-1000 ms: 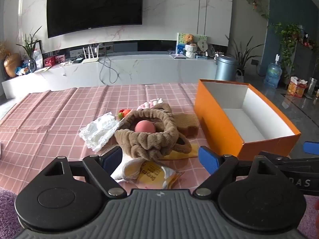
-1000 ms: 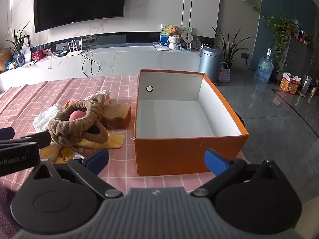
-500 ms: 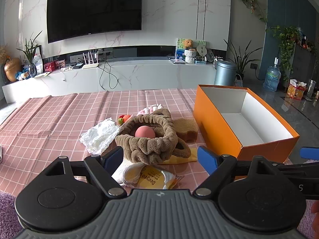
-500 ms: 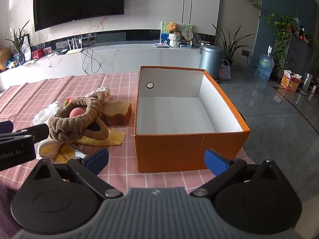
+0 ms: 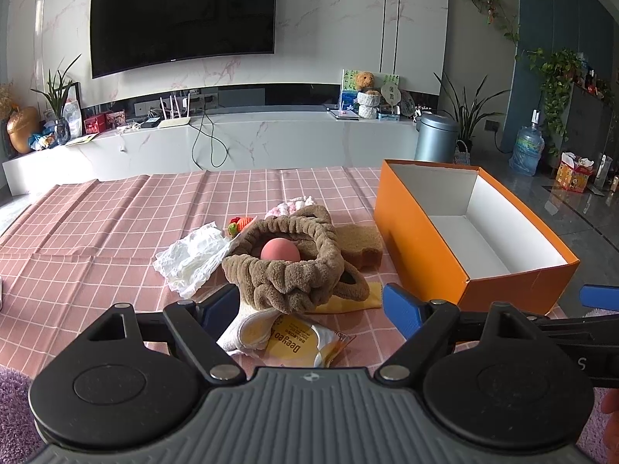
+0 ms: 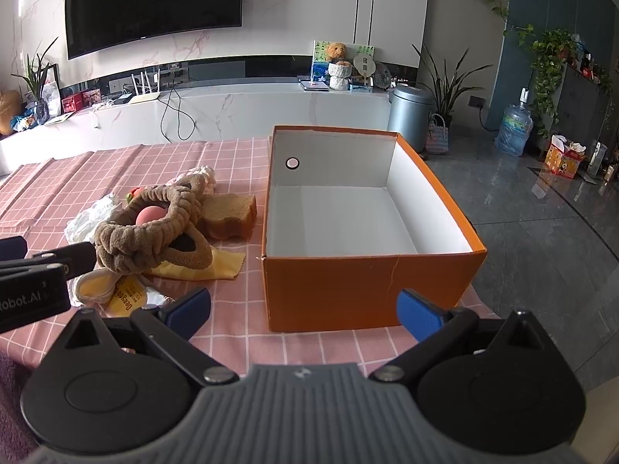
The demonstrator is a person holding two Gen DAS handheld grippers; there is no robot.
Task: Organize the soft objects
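A pile of soft things lies on the pink checked tablecloth (image 5: 96, 239). A brown fuzzy headband (image 5: 294, 266) rings a pink sponge ball (image 5: 280, 251). Beside it are a white crumpled cloth (image 5: 193, 255), a brown bread-shaped sponge (image 5: 359, 241), a yellow cloth (image 5: 359, 299) and a yellow packet (image 5: 298, 344). An empty orange box (image 5: 421, 247) stands to the right; it also shows in the right wrist view (image 6: 367, 282). My left gripper (image 5: 309, 305) is open just before the pile. My right gripper (image 6: 303, 309) is open before the box's near wall.
A white marble TV bench (image 5: 251, 139) and a wall TV (image 5: 182, 15) stand behind the table. A grey bin (image 5: 435, 137), plants and a water jug (image 5: 526, 150) are at the right. A purple rug (image 5: 15, 386) lies below the table's near edge.
Both grippers have risen and tilted slightly, so the pile and box sit a little lower and farther in view. Both stay open. Nothing on the table has moved.
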